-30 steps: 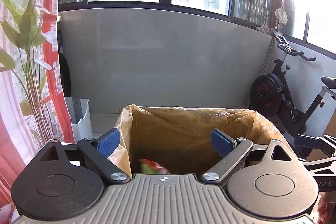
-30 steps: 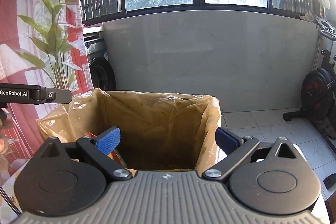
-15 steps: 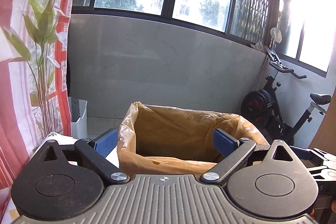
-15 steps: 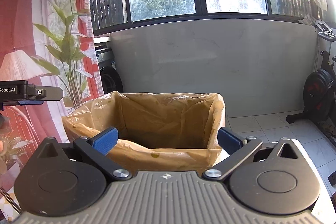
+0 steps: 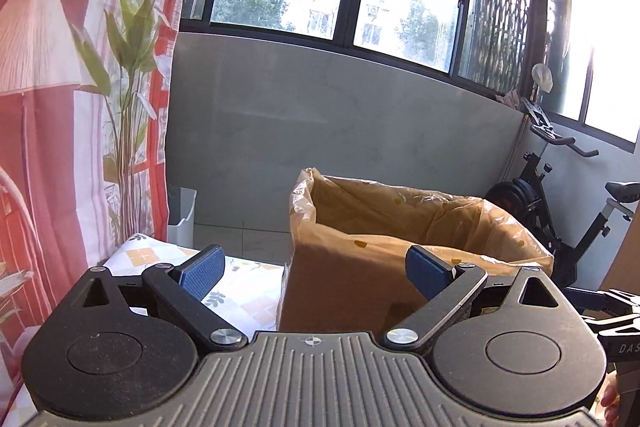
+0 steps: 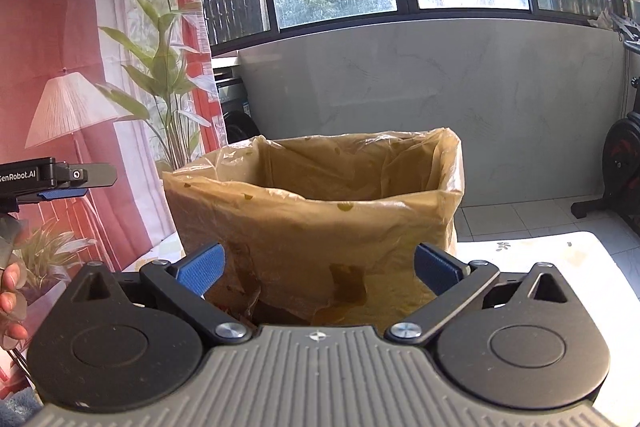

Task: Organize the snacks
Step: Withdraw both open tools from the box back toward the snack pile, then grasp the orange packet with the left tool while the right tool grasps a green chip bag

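A cardboard box lined with a yellowish plastic bag (image 5: 400, 227) (image 6: 316, 219) stands on the table in front of both grippers. Its inside is hidden from this low angle, so no snack shows. My left gripper (image 5: 316, 269) is open and empty, a little short of the box's near left corner. My right gripper (image 6: 318, 269) is also open and empty, facing the box's near wall. The left gripper's tip (image 6: 76, 179) shows at the left edge of the right wrist view, and the right gripper's body (image 5: 612, 311) at the right edge of the left wrist view.
The table wears a white patterned cloth (image 5: 240, 287). A red curtain with a lamp and plant print (image 5: 60, 107) hangs at the left. An exercise bike (image 5: 568, 219) stands at the back right, a white bin (image 5: 182, 215) on the floor. A hand (image 6: 10, 291) holds the left gripper.
Both grippers have pulled back and dropped from above the box opening to below its rim. The snack packets seen inside the box earlier are now out of sight. Both stay open.
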